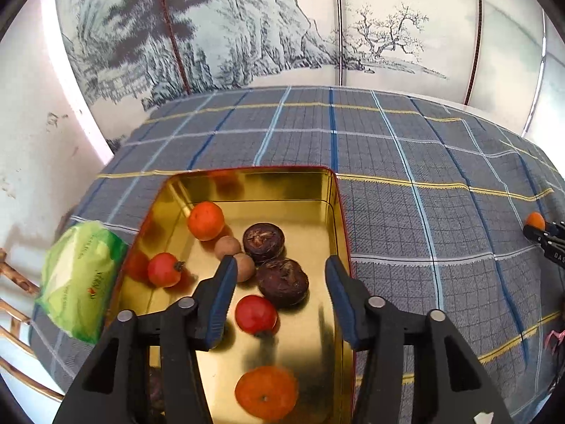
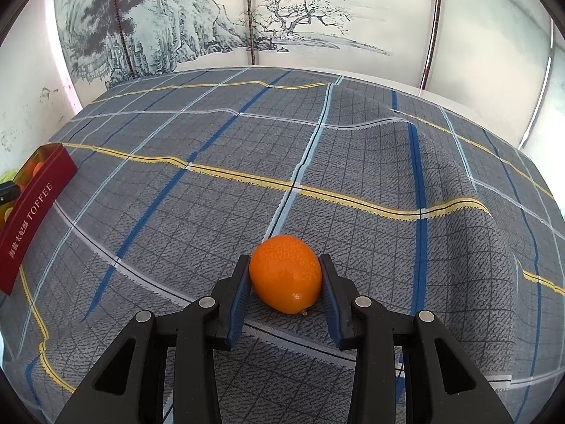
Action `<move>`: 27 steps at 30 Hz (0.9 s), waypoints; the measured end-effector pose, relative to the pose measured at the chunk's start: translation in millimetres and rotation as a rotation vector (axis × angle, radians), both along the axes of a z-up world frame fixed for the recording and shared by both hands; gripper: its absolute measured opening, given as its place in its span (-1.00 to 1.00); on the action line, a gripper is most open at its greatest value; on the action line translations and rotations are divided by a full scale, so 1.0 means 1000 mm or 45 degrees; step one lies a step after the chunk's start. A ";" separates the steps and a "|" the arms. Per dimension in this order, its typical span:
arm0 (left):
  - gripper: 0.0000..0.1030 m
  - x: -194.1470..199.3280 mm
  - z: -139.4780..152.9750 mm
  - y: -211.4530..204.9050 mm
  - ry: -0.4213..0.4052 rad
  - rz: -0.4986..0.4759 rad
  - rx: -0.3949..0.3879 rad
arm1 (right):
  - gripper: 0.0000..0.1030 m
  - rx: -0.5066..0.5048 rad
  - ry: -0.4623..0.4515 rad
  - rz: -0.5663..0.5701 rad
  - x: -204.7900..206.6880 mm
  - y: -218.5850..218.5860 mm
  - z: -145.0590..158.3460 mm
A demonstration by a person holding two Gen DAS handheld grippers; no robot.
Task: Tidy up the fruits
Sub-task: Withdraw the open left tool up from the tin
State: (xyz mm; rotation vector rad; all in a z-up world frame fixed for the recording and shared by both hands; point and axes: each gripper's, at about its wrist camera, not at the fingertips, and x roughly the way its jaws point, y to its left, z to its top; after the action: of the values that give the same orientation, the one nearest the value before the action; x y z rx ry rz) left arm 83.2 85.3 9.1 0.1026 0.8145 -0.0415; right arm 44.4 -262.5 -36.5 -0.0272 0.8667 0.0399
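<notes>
The right gripper (image 2: 285,284) has its fingers (image 2: 239,300) pressed against both sides of a small orange fruit (image 2: 285,274), gripping it across its narrow width so the blue pads sit flat on the peel; the fruit's underside seems to be at or just above the checked cloth (image 2: 353,162) that covers the counter, well apart from the tin. The left gripper (image 1: 280,268) hangs over the gold-lined tin (image 1: 339,212) with its fingers (image 1: 220,293) apart and nothing between them, which suits a hand that has let a fruit go into the tin. The tin serves as the gathering place: it holds two orange fruits, one at the far left (image 1: 205,221) and one near the front edge (image 1: 266,392), two red ones (image 1: 164,269) (image 1: 256,314), two dark brown round ones (image 1: 263,242) (image 1: 281,282) and two pale brown ones (image 1: 228,246), mostly bunched toward the left and middle, so the right half of its floor is free. A green packet of tissues (image 1: 79,279) lies just beside the tin's left wall. For the held fruit, the cloth between it and the tin is bare but rumpled into a ridge, and the tin's red side wall (image 2: 31,219) has to be cleared; the left gripper over the tin is likely the main thing in the way.
</notes>
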 end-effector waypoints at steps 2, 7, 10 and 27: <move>0.10 -0.011 0.005 0.002 -0.034 0.013 0.014 | -0.25 -0.008 0.000 -0.001 -0.001 0.001 0.000; 0.42 -0.033 0.012 0.006 -0.093 0.078 0.080 | -0.25 0.030 -0.002 -0.006 -0.008 0.007 0.000; 0.56 -0.043 0.014 0.013 -0.111 0.118 0.091 | -0.27 0.065 0.001 -0.004 -0.015 0.012 0.001; 0.61 -0.080 0.005 0.068 -0.110 0.244 0.036 | -0.29 0.281 0.005 0.316 -0.038 0.132 0.041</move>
State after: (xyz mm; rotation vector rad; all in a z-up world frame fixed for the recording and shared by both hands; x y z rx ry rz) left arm 2.8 153.0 14.1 0.0522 0.7354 0.1539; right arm 6.0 -130.2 4.9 0.0724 0.8548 0.3681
